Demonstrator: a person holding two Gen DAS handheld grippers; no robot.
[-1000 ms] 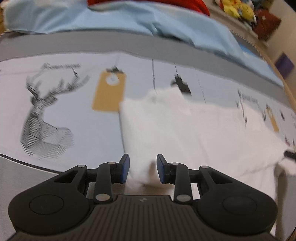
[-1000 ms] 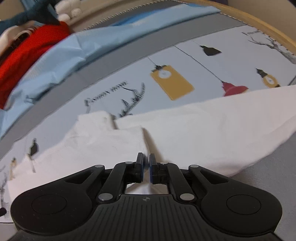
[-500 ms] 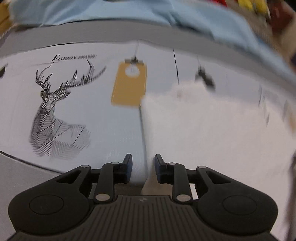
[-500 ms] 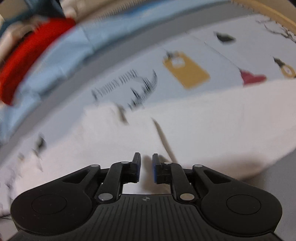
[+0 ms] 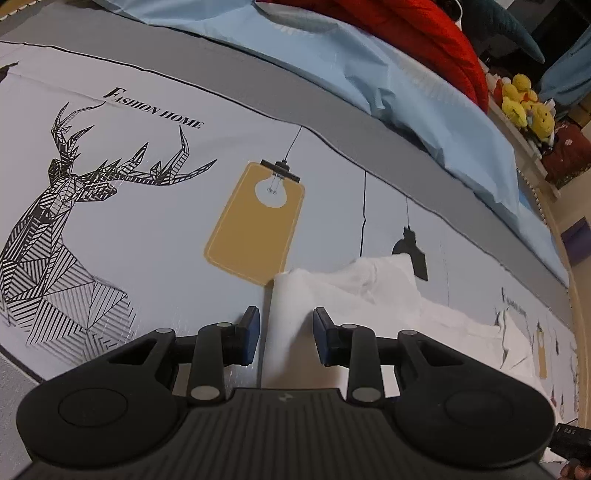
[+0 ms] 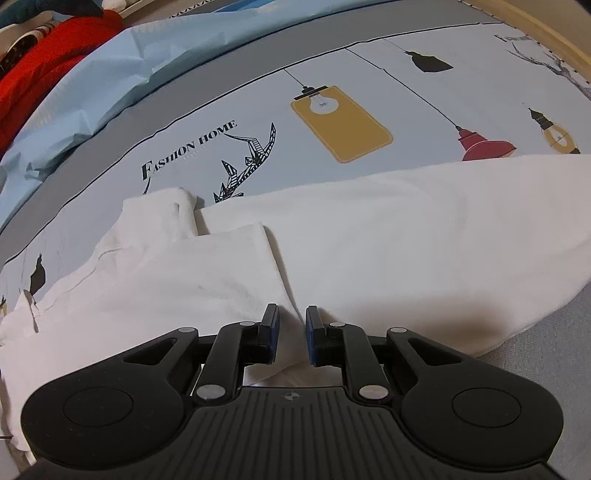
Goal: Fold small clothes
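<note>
A white garment [image 6: 388, 236] lies spread on the printed bed cover, with one white flap [image 6: 207, 273] folded over onto it at the left. My right gripper [image 6: 291, 328] hovers low over that flap's lower right corner; its jaws stand slightly parted and the pads do not press the cloth. In the left wrist view the same garment [image 5: 376, 295] runs off to the right. Its left edge [image 5: 284, 306] rises between the fingers of my left gripper [image 5: 286, 332], which is open with clear gaps on both sides of the cloth.
The bed cover [image 5: 129, 229] is pale blue with a deer, lamp prints and a grey border. A light blue sheet [image 5: 406, 92] and a red garment [image 5: 424, 33] are piled behind. Yellow plush toys [image 5: 524, 99] sit on a shelf at the far right.
My right gripper went from shut on the flap to slightly parted, and the flap now lies flat. My left gripper shifted left to the garment's left edge and dropped lower.
</note>
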